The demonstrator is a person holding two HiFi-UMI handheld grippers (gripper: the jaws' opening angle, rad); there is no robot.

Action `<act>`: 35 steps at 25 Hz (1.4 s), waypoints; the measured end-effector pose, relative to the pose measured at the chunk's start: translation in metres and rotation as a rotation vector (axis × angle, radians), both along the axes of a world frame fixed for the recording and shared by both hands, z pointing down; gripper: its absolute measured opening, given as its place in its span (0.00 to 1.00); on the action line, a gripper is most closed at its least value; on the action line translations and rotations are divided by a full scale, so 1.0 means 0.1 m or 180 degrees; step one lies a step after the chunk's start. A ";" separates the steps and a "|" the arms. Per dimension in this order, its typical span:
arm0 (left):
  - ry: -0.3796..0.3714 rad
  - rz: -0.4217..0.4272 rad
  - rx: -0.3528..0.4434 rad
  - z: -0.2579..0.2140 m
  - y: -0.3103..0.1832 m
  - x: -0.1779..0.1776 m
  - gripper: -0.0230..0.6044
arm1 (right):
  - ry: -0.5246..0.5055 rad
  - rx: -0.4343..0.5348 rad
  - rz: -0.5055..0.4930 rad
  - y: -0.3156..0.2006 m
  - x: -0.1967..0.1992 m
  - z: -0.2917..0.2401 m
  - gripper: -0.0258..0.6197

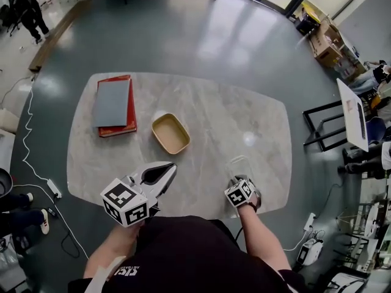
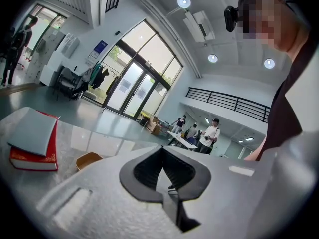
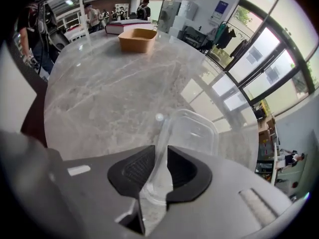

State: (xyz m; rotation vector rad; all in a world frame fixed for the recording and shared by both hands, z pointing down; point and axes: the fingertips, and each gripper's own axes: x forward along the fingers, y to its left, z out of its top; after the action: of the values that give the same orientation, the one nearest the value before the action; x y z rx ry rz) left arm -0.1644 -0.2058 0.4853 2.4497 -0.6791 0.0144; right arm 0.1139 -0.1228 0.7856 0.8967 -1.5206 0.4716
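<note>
Two tools are in play, and only one has anything in it. The right tool (image 3: 161, 151) is clamped on the near wall of a clear plastic container (image 3: 194, 133), the thin wall standing upright between the ribbed pads. The left tool (image 2: 162, 151) has its jaws drawn together on nothing and is held over the near edge of the bench (image 1: 244, 115).

The container sits at the bench's near right edge (whether it rests flat or is tipped up a little I cannot tell). It looks very light, thin-walled and springy, so it is likely to flex or dent under a hard squeeze and to slide on smooth stone. The rim, where the plastic is folded and stiffest, seems the best place to hold it, which is roughly where the pads sit.

From the head view you get the layout: the container (image 1: 239, 163) just ahead of the right tool (image 1: 239, 177), the left tool (image 1: 171, 168) well apart from it, an empty tan tray (image 1: 170, 133) near the middle, and a grey book lying on a red book (image 1: 114, 104) at the far left. That view barely shows the clear plastic. The right gripper view shows the grip itself. The left gripper view misses the container but shows the book stack side-on.
</note>
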 end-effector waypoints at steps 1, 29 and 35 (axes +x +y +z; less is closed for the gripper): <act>-0.0007 -0.0025 -0.0005 0.00 0.01 -0.01 0.04 | 0.0001 0.0023 -0.0028 0.00 -0.01 0.00 0.15; -0.0136 -0.0341 0.0112 -0.29 0.41 0.29 0.04 | -0.1378 0.0954 -0.0845 -0.11 -0.86 -1.35 0.07; -0.0167 -0.0529 0.0154 -0.32 0.37 0.12 0.04 | -0.1792 0.1016 -0.1475 -0.17 -1.56 -1.81 0.07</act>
State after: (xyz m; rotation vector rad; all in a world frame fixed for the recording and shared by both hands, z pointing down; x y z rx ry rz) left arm -0.1526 -0.1689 0.4536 2.4384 -0.9142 -0.0030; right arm -0.0424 -0.1397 0.6049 0.6378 -2.2961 0.1402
